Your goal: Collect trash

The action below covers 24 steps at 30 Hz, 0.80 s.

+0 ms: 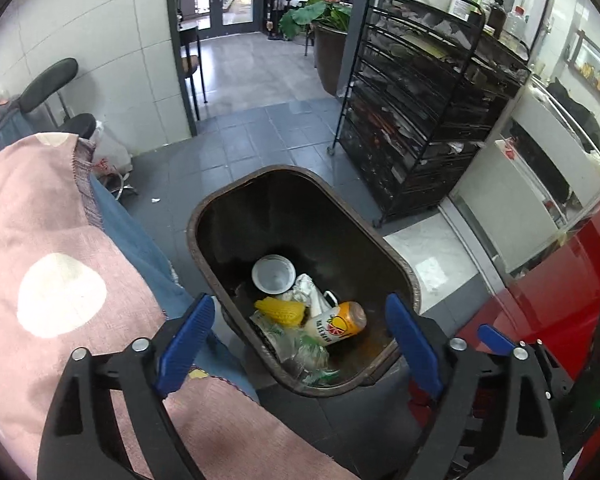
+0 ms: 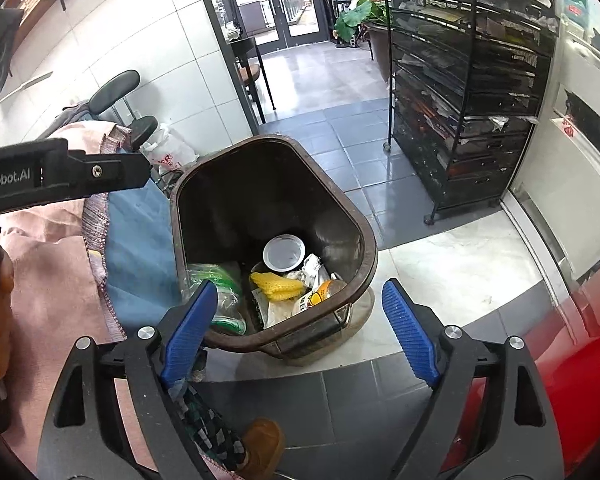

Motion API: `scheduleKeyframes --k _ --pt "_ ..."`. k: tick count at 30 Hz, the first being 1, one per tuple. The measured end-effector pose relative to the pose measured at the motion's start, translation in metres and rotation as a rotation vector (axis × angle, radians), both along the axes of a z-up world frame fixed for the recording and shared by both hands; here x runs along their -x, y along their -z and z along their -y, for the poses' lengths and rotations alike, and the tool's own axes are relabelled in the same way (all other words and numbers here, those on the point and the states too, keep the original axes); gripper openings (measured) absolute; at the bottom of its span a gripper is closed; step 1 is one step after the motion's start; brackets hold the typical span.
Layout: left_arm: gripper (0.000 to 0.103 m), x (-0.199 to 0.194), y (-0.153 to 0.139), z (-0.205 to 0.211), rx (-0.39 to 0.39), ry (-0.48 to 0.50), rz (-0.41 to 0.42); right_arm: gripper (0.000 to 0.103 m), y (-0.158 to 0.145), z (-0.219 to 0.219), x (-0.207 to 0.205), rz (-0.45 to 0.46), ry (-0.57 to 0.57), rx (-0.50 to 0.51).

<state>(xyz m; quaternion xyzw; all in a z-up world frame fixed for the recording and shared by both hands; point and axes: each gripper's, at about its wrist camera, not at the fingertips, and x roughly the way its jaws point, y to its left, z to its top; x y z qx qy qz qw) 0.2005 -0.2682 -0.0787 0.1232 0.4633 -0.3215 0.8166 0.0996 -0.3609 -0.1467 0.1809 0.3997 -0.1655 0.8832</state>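
— So, where is the trash?
— In the brown bin (image 1: 204, 216) on the floor: can (image 1: 338, 323), yellow wrapper (image 1: 282, 311), white lid (image 1: 274, 274).
— Grippers?
— Left gripper (image 1: 300, 344) and right gripper (image 2: 300, 328) both gape wide, empty.

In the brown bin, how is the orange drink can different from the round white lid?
The orange drink can is a printed cylinder lying on its side; the round white lid is plain, flat and faces up. The can lies nearer the camera, beside the yellow piece; the lid lies farther back, against the dark bottom. Both rest inside the brown bin, and neither hand-held gripper touches them.
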Motion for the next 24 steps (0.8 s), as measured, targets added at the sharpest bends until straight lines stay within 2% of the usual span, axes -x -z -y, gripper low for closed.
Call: scheduleKeyframes --k 4,10,12,14,16,21,24 --pt "0.089 -0.002 0.000 -0.003 0.008 -0.003 -0.004 0.085 -0.002 0.001 0.004 0.007 0.010 -0.007" --pt "0.089 0.003 -0.017 -0.021 0.078 -0.040 0.020 0.085 -0.016 -0.001 0.012 0.037 0.018 0.014" --pt "0.091 0.012 -0.032 -0.036 0.117 -0.062 0.057 0.089 -0.025 -0.002 0.018 0.073 0.021 0.023" --pt "0.097 0.021 -0.045 -0.054 0.163 -0.092 0.103 0.093 -0.037 -0.005 0.024 0.109 0.027 0.045" --pt "0.097 0.033 -0.059 -0.077 0.212 -0.123 0.149 0.095 -0.050 -0.011 0.031 0.154 0.030 0.067" --pt "0.097 0.059 -0.078 -0.131 0.279 -0.215 0.215 0.097 -0.077 -0.032 0.042 0.240 0.031 0.097" --pt "0.097 0.082 -0.088 -0.167 0.310 -0.308 0.315 0.097 -0.092 -0.056 0.050 0.309 -0.009 0.101"
